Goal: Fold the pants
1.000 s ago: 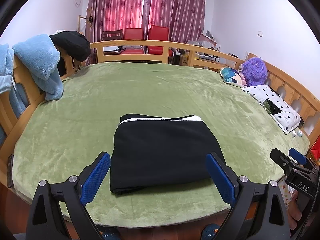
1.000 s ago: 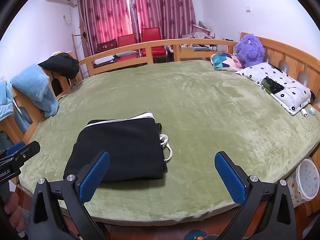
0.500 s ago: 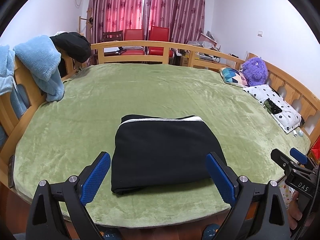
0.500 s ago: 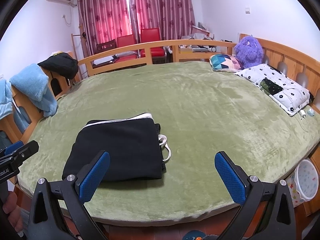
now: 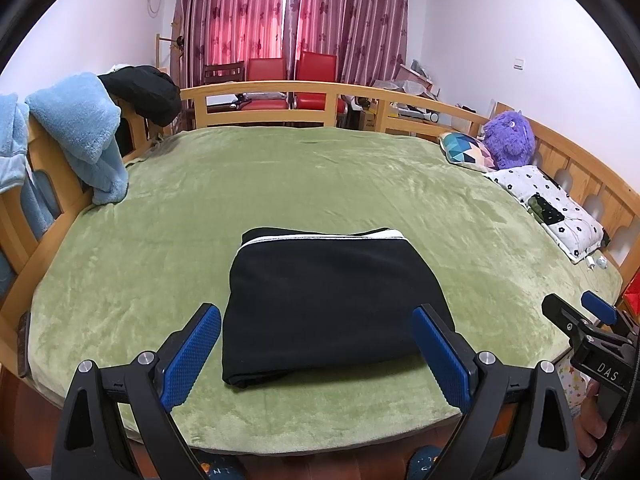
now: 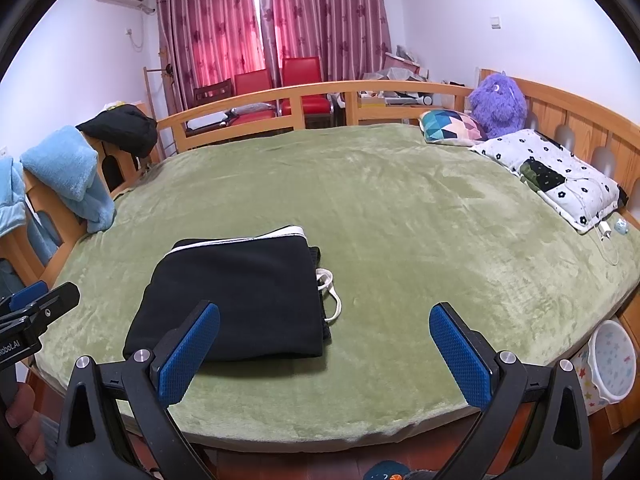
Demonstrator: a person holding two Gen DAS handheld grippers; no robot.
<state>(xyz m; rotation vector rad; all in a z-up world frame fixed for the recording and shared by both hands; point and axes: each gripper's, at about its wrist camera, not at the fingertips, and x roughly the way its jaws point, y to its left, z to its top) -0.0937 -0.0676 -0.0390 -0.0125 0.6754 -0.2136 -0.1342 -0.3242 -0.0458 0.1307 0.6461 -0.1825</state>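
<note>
The pants point(image 5: 332, 304) lie near the front edge of the bed, folded into a compact black rectangle with a white waistband stripe along the far edge. In the right wrist view a loop of white drawstring point(image 6: 330, 294) spills out from the bundle's right side onto the green blanket point(image 6: 400, 220). Edges look reasonably square; no leg trails loose.

My left gripper point(image 5: 316, 356) is held off the near edge of the bed with its jaws wide apart and nothing between them; the bundle sits beyond them, untouched. My right gripper point(image 6: 324, 354) is likewise spread and empty, placed to the right of the bundle and clear of it.

Judgement: the folding appears done or nearly so, and both tools stand back from the work. If anything remains, it is tucking that drawstring under the fold, which would call for the right jaws to come in low at the bundle's right side and pinch the cord without dragging the layers.

Farther out: a blue towel point(image 5: 80, 136) draped on the wooden rail at left, a purple plush toy point(image 6: 496, 104) and a flowered pillow point(image 6: 552, 172) at right.
</note>
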